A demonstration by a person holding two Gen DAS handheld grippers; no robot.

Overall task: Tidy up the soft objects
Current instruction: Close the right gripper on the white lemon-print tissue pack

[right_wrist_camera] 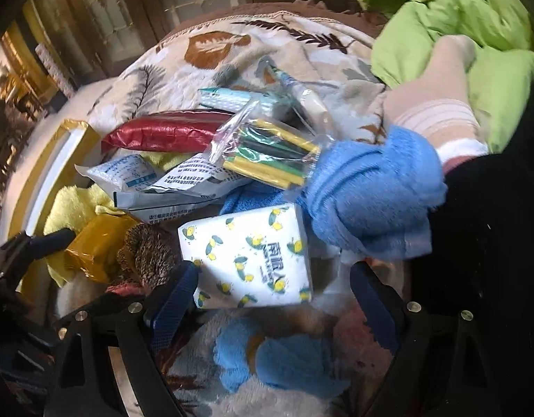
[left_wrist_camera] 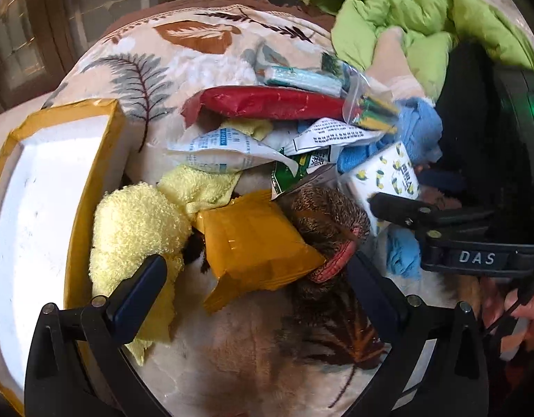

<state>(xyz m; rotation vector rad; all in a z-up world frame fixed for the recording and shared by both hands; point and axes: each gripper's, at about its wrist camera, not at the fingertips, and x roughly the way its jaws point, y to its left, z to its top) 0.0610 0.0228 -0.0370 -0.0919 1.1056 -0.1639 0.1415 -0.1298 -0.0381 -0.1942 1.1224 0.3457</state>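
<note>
A heap of soft things and packets lies on a leaf-patterned blanket [left_wrist_camera: 183, 52]. My left gripper [left_wrist_camera: 255, 267] is open, its fingers either side of a yellow-orange packet [left_wrist_camera: 253, 243]. A fluffy yellow towel [left_wrist_camera: 138, 229] lies by the left finger, and a brown knitted piece [left_wrist_camera: 326, 222] lies by the right finger. My right gripper [right_wrist_camera: 275, 290] is open around a white tissue pack [right_wrist_camera: 249, 260] printed with lemons. Its left finger touches the pack's lower corner. A blue towel [right_wrist_camera: 371, 201] bunches just right of the pack.
A white foam box [left_wrist_camera: 51, 191] edged with yellow tape stands at the left. A red pouch [right_wrist_camera: 162, 132], white sachets [right_wrist_camera: 128, 173] and a clear bag of coloured sticks [right_wrist_camera: 274, 153] crowd the middle. A green jacket [right_wrist_camera: 475, 34] and pale sock [right_wrist_camera: 441, 97] lie far right.
</note>
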